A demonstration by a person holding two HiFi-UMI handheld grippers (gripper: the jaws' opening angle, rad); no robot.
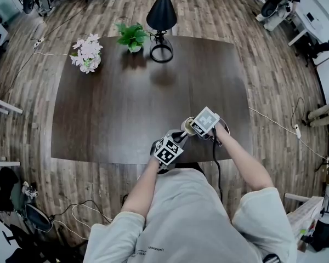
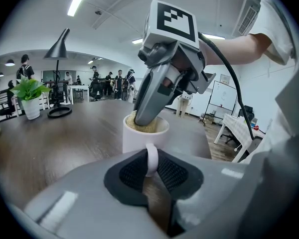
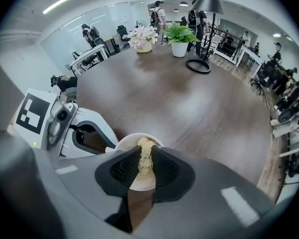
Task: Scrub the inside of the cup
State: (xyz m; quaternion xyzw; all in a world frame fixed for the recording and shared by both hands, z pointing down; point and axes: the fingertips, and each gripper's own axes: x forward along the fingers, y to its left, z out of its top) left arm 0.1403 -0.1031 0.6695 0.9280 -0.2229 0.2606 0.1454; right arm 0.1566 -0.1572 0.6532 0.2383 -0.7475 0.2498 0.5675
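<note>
A white cup (image 2: 139, 136) stands near the front edge of the dark wooden table (image 1: 126, 103). My left gripper (image 2: 150, 169) is shut on the cup's handle (image 2: 152, 158). My right gripper (image 3: 143, 166) is shut on a tan fibrous scrubber (image 3: 145, 156) and reaches down into the cup (image 3: 137, 142) from above. In the left gripper view the scrubber (image 2: 144, 127) fills the cup's mouth under the right gripper's body. In the head view both grippers meet over the cup (image 1: 187, 126).
At the table's far side stand a black desk lamp (image 1: 161, 21), a small green potted plant (image 1: 132, 36) and a pot of pale pink flowers (image 1: 86, 53). Office desks, chairs and several people fill the room beyond.
</note>
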